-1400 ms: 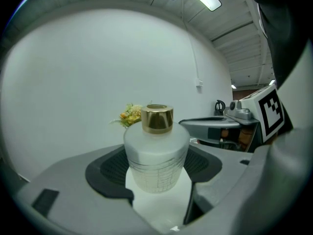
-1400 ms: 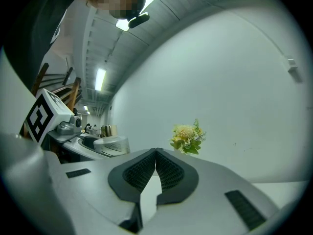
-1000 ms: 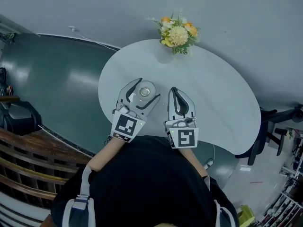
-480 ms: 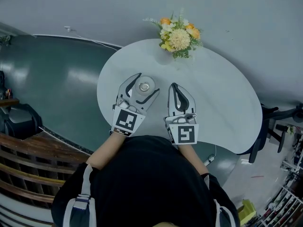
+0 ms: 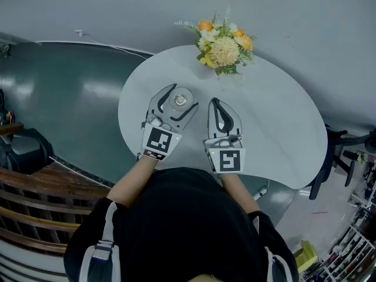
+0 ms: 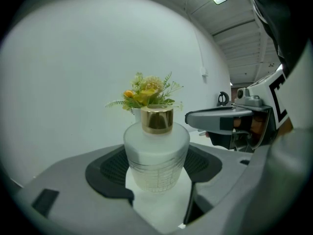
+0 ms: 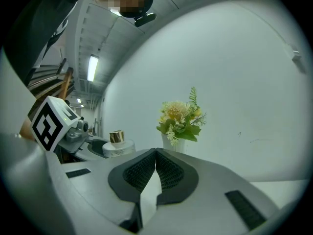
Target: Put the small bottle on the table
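Two grippers: left gripper [image 5: 182,97] clamped round bottle [image 6: 156,153] body mid-frame, right gripper [image 7: 156,153] pinched shut, empty. Frosted glass, likely heavyish, slick, breakable; body grip best.

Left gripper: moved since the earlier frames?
Yes. The left gripper, shut on the frosted glass bottle with a gold cap, has advanced across the white table toward the yellow-and-orange flower bouquet, which in its view now sits directly behind the cap.

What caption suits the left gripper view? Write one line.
Left claw clamps the frosted small bottle with gold cap, flowers behind it.
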`<state>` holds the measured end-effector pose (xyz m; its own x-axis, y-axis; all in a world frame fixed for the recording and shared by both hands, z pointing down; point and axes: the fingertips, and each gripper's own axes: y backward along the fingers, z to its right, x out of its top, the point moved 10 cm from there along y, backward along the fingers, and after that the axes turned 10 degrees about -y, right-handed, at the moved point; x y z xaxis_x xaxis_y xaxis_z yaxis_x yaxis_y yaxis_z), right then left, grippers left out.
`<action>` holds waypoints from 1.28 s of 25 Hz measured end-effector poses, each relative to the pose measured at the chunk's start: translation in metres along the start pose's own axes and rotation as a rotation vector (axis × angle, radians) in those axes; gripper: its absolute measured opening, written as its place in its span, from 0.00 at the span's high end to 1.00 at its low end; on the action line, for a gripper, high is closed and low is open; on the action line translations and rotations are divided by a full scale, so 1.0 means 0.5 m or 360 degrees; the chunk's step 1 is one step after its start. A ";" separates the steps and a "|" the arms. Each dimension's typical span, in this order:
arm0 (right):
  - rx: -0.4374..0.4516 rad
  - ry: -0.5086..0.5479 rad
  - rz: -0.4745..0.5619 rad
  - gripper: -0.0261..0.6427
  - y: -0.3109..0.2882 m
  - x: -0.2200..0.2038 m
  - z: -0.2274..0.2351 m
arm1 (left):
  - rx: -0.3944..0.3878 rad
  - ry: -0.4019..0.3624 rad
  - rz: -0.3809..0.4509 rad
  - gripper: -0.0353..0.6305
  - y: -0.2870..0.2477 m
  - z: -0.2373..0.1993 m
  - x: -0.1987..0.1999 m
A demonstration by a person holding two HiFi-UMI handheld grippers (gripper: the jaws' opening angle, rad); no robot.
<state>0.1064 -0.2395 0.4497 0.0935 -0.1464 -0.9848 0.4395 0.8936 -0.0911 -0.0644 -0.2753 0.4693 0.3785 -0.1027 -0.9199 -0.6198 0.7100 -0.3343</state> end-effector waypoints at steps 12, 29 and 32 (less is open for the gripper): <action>-0.0024 -0.0014 -0.0077 0.93 -0.051 -0.050 0.025 | -0.0019 0.0023 -0.0090 0.45 -0.071 -0.022 -0.073; 0.0014 0.0022 -0.0256 0.93 -0.097 -0.154 0.042 | -0.0082 0.0073 -0.0258 0.45 -0.136 -0.009 -0.194; 0.0018 0.0023 -0.0293 0.93 -0.101 -0.166 0.044 | -0.0095 0.0073 -0.0305 0.45 -0.144 -0.002 -0.214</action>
<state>0.0959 -0.2818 0.5391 -0.0022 -0.3009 -0.9536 0.4581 0.8474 -0.2684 -0.0610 -0.3162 0.5914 0.4625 -0.2648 -0.8462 -0.5796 0.6319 -0.5145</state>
